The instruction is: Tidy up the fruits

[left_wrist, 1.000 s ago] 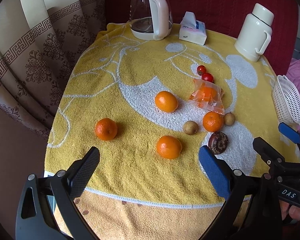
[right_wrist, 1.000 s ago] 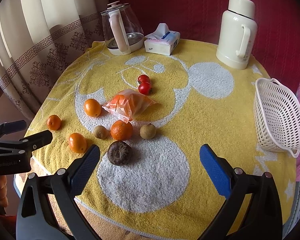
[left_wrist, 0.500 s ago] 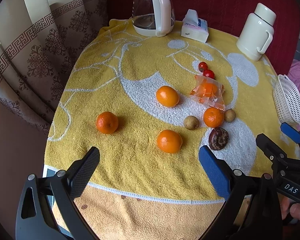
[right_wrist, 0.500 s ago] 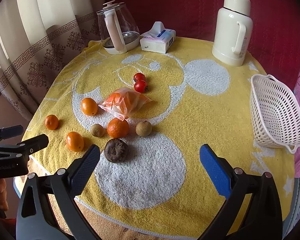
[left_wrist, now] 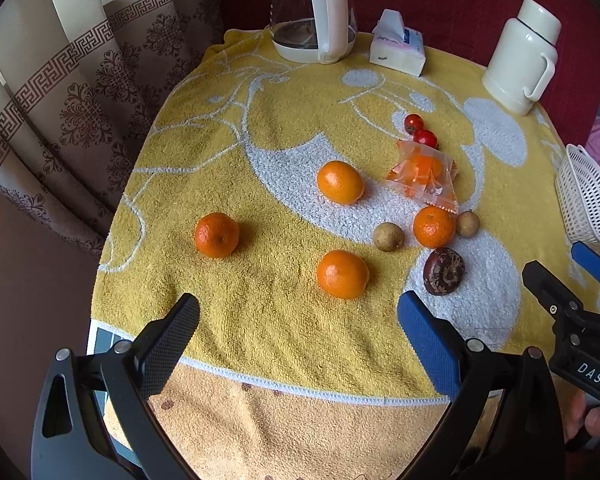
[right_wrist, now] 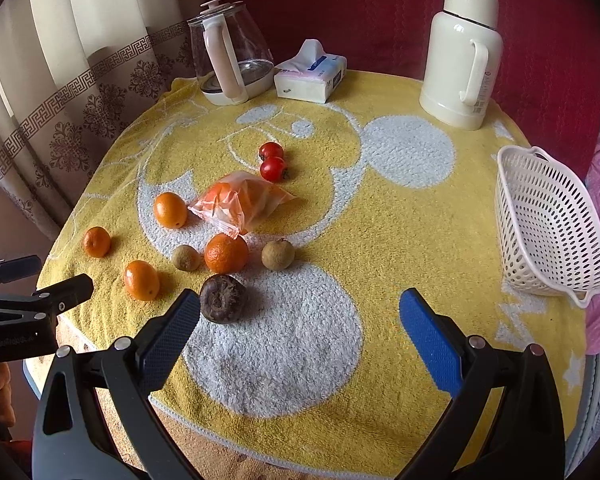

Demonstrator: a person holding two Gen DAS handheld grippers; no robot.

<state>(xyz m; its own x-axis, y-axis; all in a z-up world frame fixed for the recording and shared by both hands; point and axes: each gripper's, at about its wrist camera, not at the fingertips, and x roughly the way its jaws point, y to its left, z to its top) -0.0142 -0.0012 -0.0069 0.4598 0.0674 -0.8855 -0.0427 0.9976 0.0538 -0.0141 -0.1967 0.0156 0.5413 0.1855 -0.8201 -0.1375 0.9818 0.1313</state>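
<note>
just ahead of the wide-open left gripper (left_wrist: 298,322) — an orange (left_wrist: 342,274)

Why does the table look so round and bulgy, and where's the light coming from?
Both wrist views are fisheye, so the yellow towel bows outward and the corners go black. In the right wrist view, daylight glows through the curtain and the dark fruit casts a soft shadow to its right. In the left wrist view the glass kettle is cropped.

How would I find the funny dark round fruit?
Start at the yellow towel and find the fruit cluster left of the white basket. The dark fruit sits nearest the front edge, just below an orange. It alone is brownish-purple and wrinkly.
</note>
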